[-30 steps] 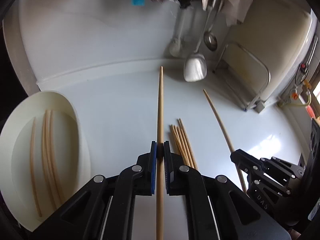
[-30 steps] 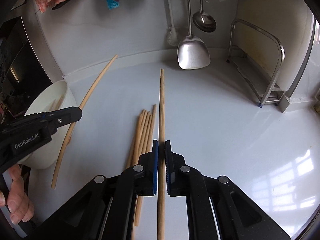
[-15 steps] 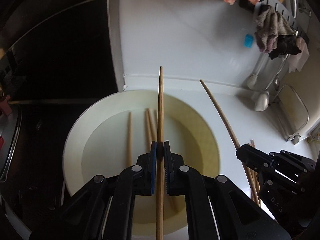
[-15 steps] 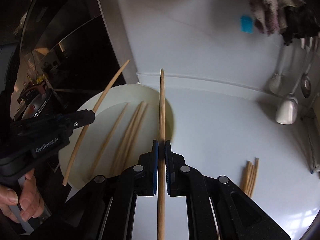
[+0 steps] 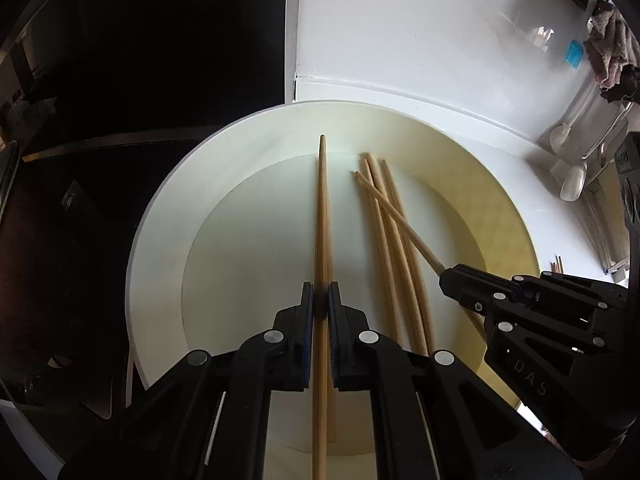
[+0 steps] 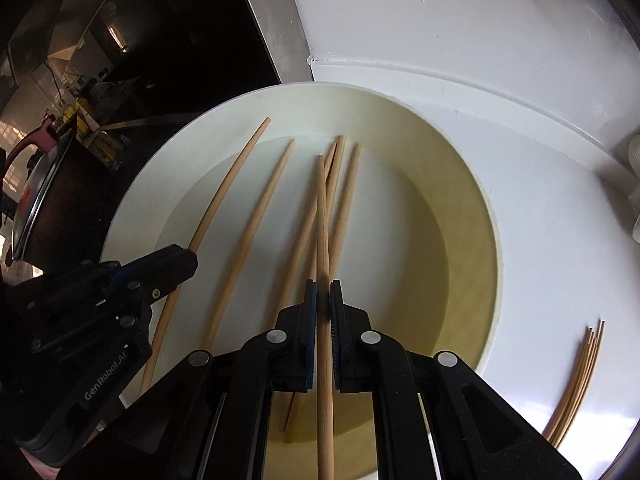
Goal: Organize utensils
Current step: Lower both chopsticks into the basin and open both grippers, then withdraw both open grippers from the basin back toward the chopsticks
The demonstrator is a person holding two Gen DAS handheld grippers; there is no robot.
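Observation:
A wide cream bowl [image 5: 154, 248] [image 6: 132, 208] fills both views. My left gripper [image 5: 320, 300] is shut on a wooden chopstick [image 5: 322, 208] whose tip reaches toward the bowl's far wall. My right gripper [image 6: 323, 288] is shut on another chopstick [image 6: 322, 208], which crosses over loose chopsticks [image 6: 344, 200] lying in the bowl. In the left wrist view the right gripper [image 5: 444, 276] enters from the right, its stick slanting across the loose chopsticks [image 5: 384, 232]. In the right wrist view the left gripper [image 6: 190, 258] sits low left with its stick [image 6: 224, 192].
A small bundle of chopsticks [image 6: 580, 380] lies on the white counter right of the bowl. A dark cooktop with a pot lid [image 6: 32, 184] borders the bowl's left side. Ladles [image 5: 572, 184] and cloths [image 5: 608, 64] hang along the white wall at far right.
Both grippers swung left from over the counter to over the bowl and sank closer to it, each keeping its chopstick. The counter bundle has slid to the right edge of view.

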